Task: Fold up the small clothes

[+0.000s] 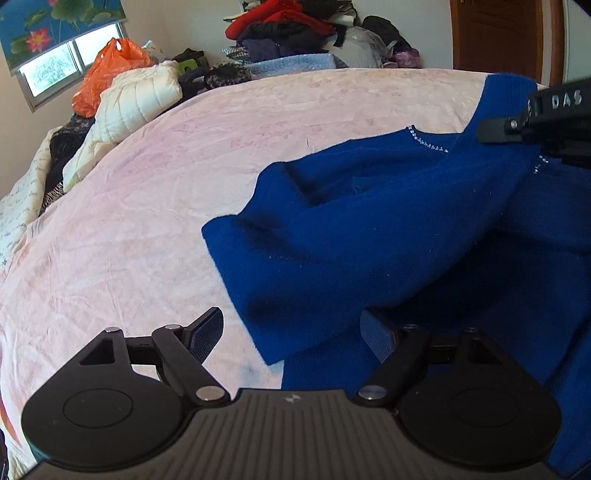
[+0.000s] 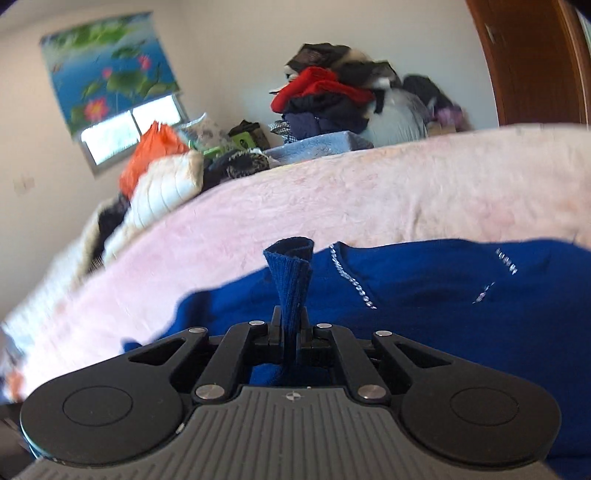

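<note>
A royal-blue knit sweater (image 1: 369, 229) with small rhinestone trim lies on the pink bedspread (image 1: 147, 206), one part folded over toward the left. My left gripper (image 1: 295, 332) is open and empty, its fingers either side of the sweater's near edge. My right gripper (image 2: 290, 325) is shut on a ribbed cuff of the blue sweater (image 2: 291, 273), which sticks up between the fingers. The rest of the sweater (image 2: 443, 295) spreads beyond it. The right gripper also shows in the left wrist view (image 1: 495, 129), at the sweater's far right.
A white padded jacket (image 1: 136, 99) and an orange plastic bag (image 1: 107, 70) lie at the bed's far left. A pile of clothes (image 1: 288, 29) stands behind the bed. A wooden door (image 1: 498, 33) is at the far right.
</note>
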`<state>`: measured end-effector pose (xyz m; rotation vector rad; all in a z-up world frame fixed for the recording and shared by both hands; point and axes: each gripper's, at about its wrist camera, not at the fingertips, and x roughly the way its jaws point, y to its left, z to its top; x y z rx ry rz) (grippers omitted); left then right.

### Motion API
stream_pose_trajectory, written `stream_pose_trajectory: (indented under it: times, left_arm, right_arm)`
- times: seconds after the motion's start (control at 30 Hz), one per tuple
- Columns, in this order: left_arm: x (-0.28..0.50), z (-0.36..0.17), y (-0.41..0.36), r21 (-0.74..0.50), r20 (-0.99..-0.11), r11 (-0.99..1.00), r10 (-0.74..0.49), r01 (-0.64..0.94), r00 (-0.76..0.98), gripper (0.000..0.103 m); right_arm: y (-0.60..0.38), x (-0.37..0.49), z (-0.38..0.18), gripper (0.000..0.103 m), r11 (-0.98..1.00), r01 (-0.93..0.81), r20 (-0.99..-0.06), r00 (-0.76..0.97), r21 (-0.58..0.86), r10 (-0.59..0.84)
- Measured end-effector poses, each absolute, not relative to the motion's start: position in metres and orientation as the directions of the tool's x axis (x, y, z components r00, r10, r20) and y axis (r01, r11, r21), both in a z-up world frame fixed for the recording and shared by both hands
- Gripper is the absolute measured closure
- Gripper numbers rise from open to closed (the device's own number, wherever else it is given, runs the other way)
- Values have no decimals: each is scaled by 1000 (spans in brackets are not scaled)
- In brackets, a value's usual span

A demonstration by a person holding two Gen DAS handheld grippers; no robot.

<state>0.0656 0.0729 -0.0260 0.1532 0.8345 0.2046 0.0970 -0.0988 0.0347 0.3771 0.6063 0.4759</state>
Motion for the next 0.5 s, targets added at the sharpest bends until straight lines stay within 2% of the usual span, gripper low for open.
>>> stream_pose_trajectory:
  times: [0.13,0.27,0.5]
  left_arm:
    - [85,-30,64,267,-675,950,306,-164,672,22]
    - [99,-32,64,278,-674,942,329,-186,661,22]
    - [110,-31,66,277,-673,940,339,-201,657,22]
  right_arm:
    - [-101,103,52,97,760,-327,-383,712,561,589]
    - [-114,114,66,97,718,-311,-326,731,623,599]
    - [-139,127,61,96,726,-238,-330,770,645,546]
